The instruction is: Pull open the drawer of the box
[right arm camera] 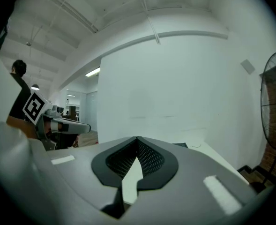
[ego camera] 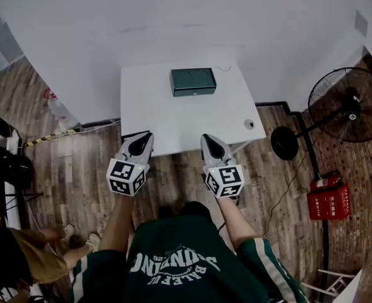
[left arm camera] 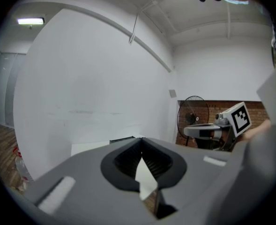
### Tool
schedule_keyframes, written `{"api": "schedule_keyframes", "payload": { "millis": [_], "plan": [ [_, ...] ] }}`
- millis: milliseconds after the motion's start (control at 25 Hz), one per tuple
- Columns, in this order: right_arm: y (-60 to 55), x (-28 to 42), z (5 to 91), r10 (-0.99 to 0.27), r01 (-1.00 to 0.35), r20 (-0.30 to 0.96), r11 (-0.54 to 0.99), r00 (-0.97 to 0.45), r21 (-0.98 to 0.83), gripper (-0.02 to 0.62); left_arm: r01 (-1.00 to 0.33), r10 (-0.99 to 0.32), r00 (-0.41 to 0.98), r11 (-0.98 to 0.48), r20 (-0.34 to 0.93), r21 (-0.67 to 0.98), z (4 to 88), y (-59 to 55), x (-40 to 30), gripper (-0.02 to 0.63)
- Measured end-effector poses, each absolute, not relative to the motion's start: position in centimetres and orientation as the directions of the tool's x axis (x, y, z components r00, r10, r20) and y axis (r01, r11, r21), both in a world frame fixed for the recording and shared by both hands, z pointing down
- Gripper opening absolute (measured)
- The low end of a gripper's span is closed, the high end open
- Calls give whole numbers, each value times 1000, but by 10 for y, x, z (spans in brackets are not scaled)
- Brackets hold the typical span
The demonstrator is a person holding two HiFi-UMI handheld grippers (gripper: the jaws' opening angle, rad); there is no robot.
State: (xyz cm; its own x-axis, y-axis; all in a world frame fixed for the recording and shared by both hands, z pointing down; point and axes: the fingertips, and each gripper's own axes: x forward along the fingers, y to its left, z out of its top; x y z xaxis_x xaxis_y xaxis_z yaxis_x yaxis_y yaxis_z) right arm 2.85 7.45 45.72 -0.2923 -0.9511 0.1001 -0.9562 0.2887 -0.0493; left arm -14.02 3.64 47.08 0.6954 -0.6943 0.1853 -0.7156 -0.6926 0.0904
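Observation:
A dark green box (ego camera: 193,81) with a drawer front stands at the far side of a white table (ego camera: 173,118); its drawer looks closed. My left gripper (ego camera: 149,134) hovers at the table's near edge, left of centre, jaws together and empty. My right gripper (ego camera: 205,136) is held beside it at the near edge, shut with nothing in it. Both are well short of the box. In the left gripper view the jaws (left arm camera: 140,139) meet at their tips, and a sliver of the box (left arm camera: 122,139) shows beyond them. In the right gripper view the jaws (right arm camera: 137,138) also touch.
A small round object (ego camera: 249,124) lies at the table's right edge and a thin cord (ego camera: 223,68) near the back. A black standing fan (ego camera: 343,106) and a red case (ego camera: 328,197) stand on the wooden floor to the right. Another person's legs (ego camera: 21,257) are at lower left.

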Motion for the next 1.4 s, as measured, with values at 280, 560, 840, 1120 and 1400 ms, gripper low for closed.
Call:
{"api": "schedule_keyframes", "payload": {
  "millis": [280,560,840,1120,1400],
  "plan": [
    [53,38,467,-953,-961,132,266,-274,-80,2,-680,-657,730,-725,187,107,475,10,-123,52],
    [4,59,480,-951,-960,143,260,-273,-100,2,-670,-643,738,-734,206,109,486,-38,-98,52],
    [-86,88,479,-944,-954,144,287,-297,-91,2,-690,-655,718,-716,238,111,492,-119,-64,52],
    [-165,111,468,-917,-930,151,363,-368,-62,2,-737,-704,672,-667,227,111,479,-188,-37,52],
    [-206,118,466,-904,-917,153,392,-399,-73,2,-758,-721,649,-641,243,120,483,-217,-29,52]
  ]
}}
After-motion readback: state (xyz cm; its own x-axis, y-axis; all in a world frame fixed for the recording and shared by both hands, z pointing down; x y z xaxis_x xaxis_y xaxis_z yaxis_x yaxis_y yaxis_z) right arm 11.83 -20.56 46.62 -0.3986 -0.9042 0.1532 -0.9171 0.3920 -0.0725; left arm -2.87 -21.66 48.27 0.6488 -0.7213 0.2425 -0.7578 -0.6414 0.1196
